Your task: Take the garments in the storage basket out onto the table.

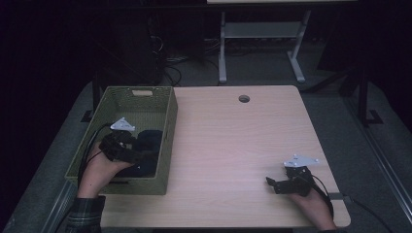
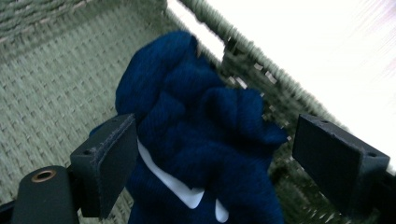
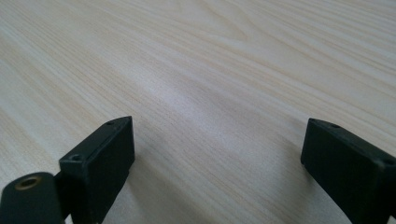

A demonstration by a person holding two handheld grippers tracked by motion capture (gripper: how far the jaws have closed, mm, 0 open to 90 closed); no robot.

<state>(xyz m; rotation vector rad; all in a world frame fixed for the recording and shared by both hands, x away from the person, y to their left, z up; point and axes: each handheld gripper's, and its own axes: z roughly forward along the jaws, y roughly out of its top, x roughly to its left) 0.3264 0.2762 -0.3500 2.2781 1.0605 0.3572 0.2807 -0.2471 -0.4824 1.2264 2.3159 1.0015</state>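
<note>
The wooden table [image 1: 233, 145] carries a green woven basket [image 1: 167, 141] at its left edge. Bunched against the basket's right wall lies a navy knit garment [image 2: 201, 140], placed for picking. The left gripper [image 1: 127, 145] straddles it, jaws apart; its own view reveals white markings. The right gripper [image 1: 277, 184] waits open over bare wood.

bench [image 1: 233, 145]: pale wood-grain top with rounded corners and a round cable hole [image 1: 244, 99] near its far edge
basket [image 1: 167, 141]: green woven, rectangular, standing on the left side of the bench, its left part past the edge
right tool [image 1: 273, 185]: resting near the front right corner
</note>
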